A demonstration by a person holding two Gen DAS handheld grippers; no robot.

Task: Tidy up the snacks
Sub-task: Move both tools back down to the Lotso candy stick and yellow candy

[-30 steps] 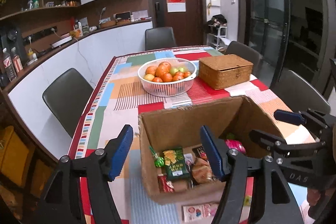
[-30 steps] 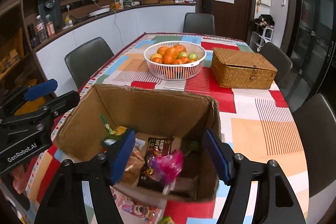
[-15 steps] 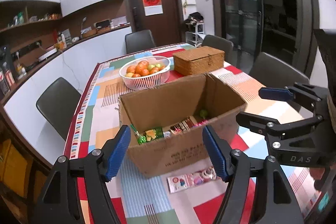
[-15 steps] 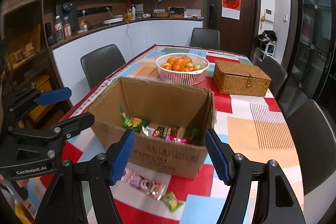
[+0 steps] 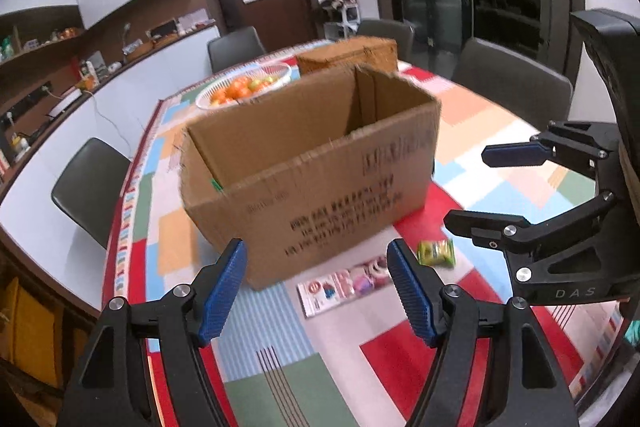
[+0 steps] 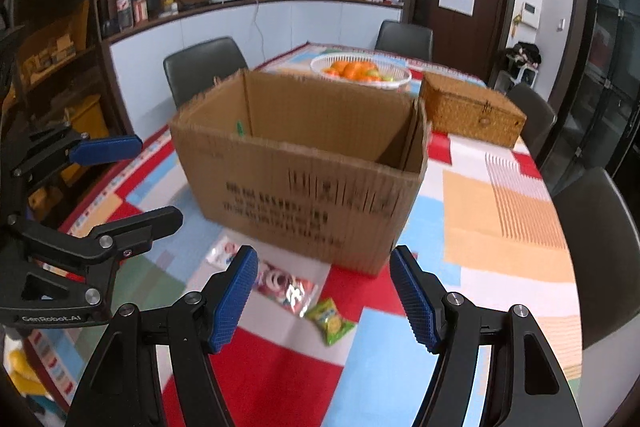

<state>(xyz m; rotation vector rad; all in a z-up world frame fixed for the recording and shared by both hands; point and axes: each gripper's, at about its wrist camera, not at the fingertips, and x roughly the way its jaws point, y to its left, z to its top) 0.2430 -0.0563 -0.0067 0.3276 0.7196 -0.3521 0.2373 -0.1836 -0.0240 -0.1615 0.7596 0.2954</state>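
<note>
One cardboard box (image 5: 316, 171) stands open on the bench (image 6: 500, 227), and two snack packets lie just in front of it: a long pink packet (image 6: 276, 283) and a small green packet (image 6: 330, 321). Both the left claw (image 5: 316, 291) and the right claw (image 6: 324, 295) hover level above the bench, spread wide and gripping nothing, side by side.

We hold the left gripper (image 5: 316, 287) and right gripper (image 6: 324, 293) side by side, both level, jaws spread wide, nothing between the blue pads (image 6: 236, 301).
</note>
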